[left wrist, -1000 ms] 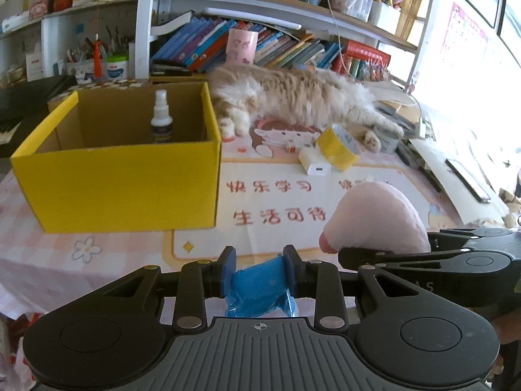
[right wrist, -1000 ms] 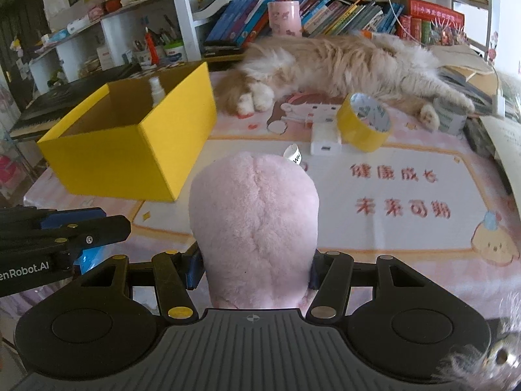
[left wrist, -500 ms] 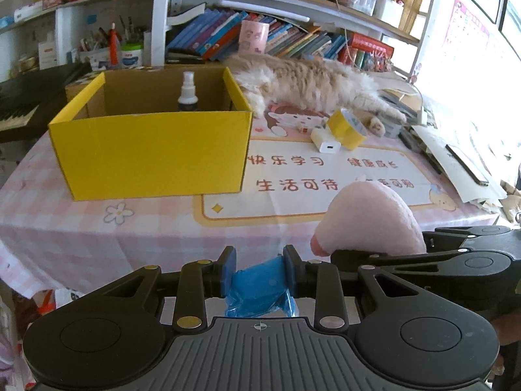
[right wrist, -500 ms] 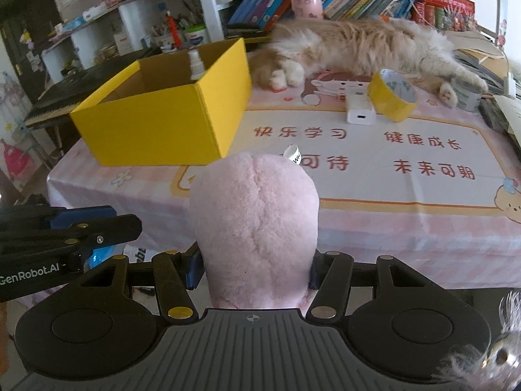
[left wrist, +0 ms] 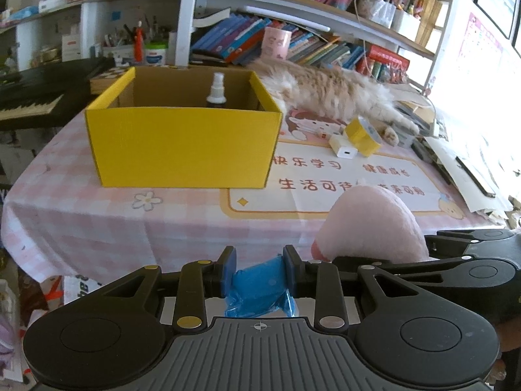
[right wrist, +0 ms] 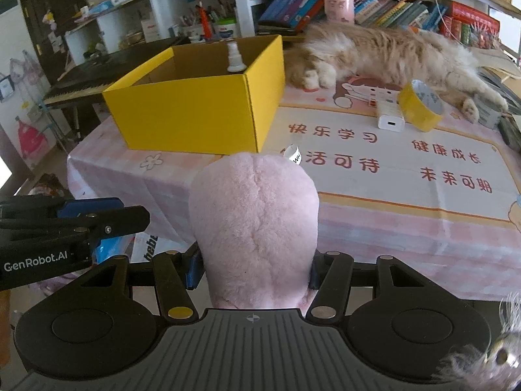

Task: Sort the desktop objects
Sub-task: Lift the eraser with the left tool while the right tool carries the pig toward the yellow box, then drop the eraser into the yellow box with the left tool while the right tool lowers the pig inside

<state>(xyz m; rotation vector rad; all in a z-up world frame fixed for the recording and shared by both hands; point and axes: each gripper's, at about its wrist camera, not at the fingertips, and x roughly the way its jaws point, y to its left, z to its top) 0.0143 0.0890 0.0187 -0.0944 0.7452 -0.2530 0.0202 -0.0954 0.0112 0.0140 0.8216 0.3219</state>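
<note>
Left wrist view: our left gripper is clamped on a crumpled blue packet, its lower part hidden behind the body. Our right gripper squeezes a pink plush toy, off the table's near edge, blocking its fingertips. The yellow box hides most of the spray bottle.

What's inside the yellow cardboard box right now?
One small spray bottle with a white pump top stands upright near the back wall of the yellow cardboard box. The near walls hide the box floor in both views, so anything lying flat there can't be seen.
</note>
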